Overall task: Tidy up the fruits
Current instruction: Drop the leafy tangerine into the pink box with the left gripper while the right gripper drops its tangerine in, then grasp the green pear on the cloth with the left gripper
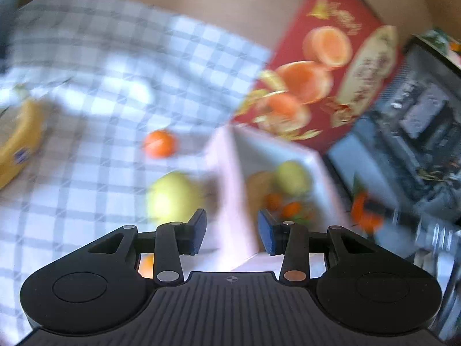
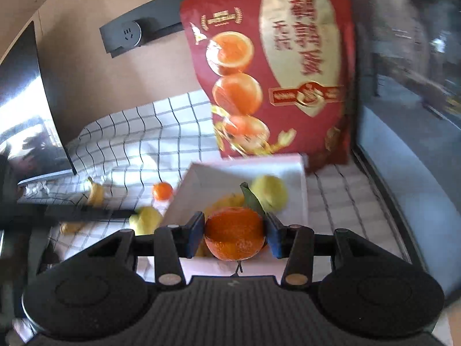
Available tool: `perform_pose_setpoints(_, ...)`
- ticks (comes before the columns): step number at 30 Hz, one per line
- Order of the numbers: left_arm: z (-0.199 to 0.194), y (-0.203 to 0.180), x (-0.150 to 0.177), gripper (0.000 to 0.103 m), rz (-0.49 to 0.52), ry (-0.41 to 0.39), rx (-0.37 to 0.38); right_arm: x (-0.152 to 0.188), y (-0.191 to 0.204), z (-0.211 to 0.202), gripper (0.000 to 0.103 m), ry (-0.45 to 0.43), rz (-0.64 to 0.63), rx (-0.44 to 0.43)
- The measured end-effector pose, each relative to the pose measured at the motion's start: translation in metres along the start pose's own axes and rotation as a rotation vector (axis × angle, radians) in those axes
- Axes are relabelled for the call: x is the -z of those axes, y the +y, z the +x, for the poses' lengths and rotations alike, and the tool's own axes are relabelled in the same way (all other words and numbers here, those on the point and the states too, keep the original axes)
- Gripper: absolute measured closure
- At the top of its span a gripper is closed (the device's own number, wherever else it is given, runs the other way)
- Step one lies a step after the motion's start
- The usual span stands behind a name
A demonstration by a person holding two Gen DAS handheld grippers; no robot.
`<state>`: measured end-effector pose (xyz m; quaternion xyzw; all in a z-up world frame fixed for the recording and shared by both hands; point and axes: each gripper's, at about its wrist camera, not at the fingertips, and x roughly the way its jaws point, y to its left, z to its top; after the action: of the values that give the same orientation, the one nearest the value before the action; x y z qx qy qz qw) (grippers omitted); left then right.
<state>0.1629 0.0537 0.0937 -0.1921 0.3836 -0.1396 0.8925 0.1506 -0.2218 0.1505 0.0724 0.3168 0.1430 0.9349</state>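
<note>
The right gripper (image 2: 234, 233) pinches a large orange (image 2: 234, 235) between its two blue pads, one pad pressed against each side of the fruit. A dark green leaf (image 2: 252, 199) stands up from the orange's far right shoulder. The fruit hangs over the near edge of a white box (image 2: 291, 170); whether it touches anything below is hidden by the gripper body. Inside the box, on the far right, lies a yellow-green fruit (image 2: 269, 193), and a yellowish shape beside it is mostly covered by the orange and the leaf.

The left gripper (image 1: 232, 232) has its jaws spread apart with nothing between them. Its view is badly blurred. It looks down on the same white box (image 1: 227, 173), where a yellow-green fruit (image 1: 292, 177) and some small orange pieces (image 1: 283, 206) can be made out, though their outlines are smeared.

Left of the box, on a checked cloth (image 2: 138, 138), sit a pale yellow fruit (image 2: 145, 220), partly cut off by the right gripper's linkage, and farther back a small mandarin (image 2: 162, 191). A banana (image 1: 21, 141) lies at the far left, its near end running out of the left wrist view.

Behind the box stands a red pouch (image 2: 268, 66) printed with oranges, its lower edge hidden by the box wall. A wall socket (image 2: 131, 34) sits farther left.
</note>
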Motion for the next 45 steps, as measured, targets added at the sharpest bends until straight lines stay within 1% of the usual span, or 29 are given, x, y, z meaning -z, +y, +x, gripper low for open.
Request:
perform_pose_setpoints(2,-0.009,0.02,0.006,0.059,-0.043,0.006,-0.035,-0.016,0.005,0.025,0.058,0.018,0.017,-0.035)
perform_pose_setpoints(5,-0.02,0.043,0.013,0.059,-0.092,0.008,-0.062,-0.032,0.011,0.068,0.058,0.067,0.071,-0.082)
perform_pose_setpoints(9,-0.04,0.063,0.022,0.059,-0.11,0.011,-0.097,-0.044,0.016,0.128,0.058,0.144,0.132,-0.097)
perform_pose_setpoints(12,-0.05,0.077,0.03,0.059,-0.108,0.018,-0.132,-0.05,0.014,0.173,0.058,0.22,0.174,-0.079)
perform_pose_setpoints(14,-0.056,0.087,0.037,0.059,-0.111,0.027,-0.154,-0.052,0.017,0.197,0.058,0.259,0.154,-0.04)
perform_pose_setpoints(16,-0.059,0.097,0.042,0.059,-0.135,0.036,-0.163,-0.053,0.019,0.213,0.058,0.283,0.134,-0.01)
perform_pose_setpoints(20,-0.057,0.107,0.049,0.06,-0.161,0.055,-0.17,-0.052,0.024,0.233,0.058,0.338,0.131,-0.004)
perform_pose_setpoints(22,-0.055,0.106,0.049,0.06,-0.154,0.065,-0.162,-0.05,0.026,0.233,0.057,0.335,0.128,-0.006)
perform_pose_setpoints(24,-0.051,0.104,0.048,0.06,-0.144,0.073,-0.152,-0.05,0.027,0.228,0.055,0.321,0.15,-0.038)
perform_pose_setpoints(27,-0.046,0.099,0.048,0.059,-0.126,0.083,-0.138,-0.053,0.024,0.211,0.051,0.283,0.186,-0.072)
perform_pose_setpoints(29,-0.042,0.095,0.048,0.06,-0.118,0.095,-0.128,-0.054,0.024,0.195,0.05,0.257,0.173,-0.08)
perform_pose_setpoints(33,-0.031,0.085,0.046,0.059,-0.082,0.113,-0.117,-0.05,0.03,0.157,0.05,0.193,0.086,-0.058)
perform_pose_setpoints(37,-0.024,0.073,0.038,0.06,-0.032,0.114,-0.102,-0.037,0.04,0.118,0.05,0.13,-0.015,-0.044)
perform_pose_setpoints(39,-0.021,0.067,0.032,0.059,-0.01,0.103,-0.103,-0.029,0.045,0.1,0.05,0.104,-0.056,-0.041)
perform_pose_setpoints(42,-0.02,0.062,0.022,0.059,0.022,0.072,-0.132,-0.013,0.055,0.075,0.05,0.075,-0.123,-0.044)
perform_pose_setpoints(44,-0.019,0.062,0.015,0.059,0.017,0.059,-0.147,-0.001,0.062,0.06,0.047,0.06,-0.173,-0.042)
perform_pose_setpoints(45,-0.018,0.063,0.012,0.059,0.002,0.059,-0.14,0.005,0.066,0.053,0.046,0.05,-0.198,-0.037)
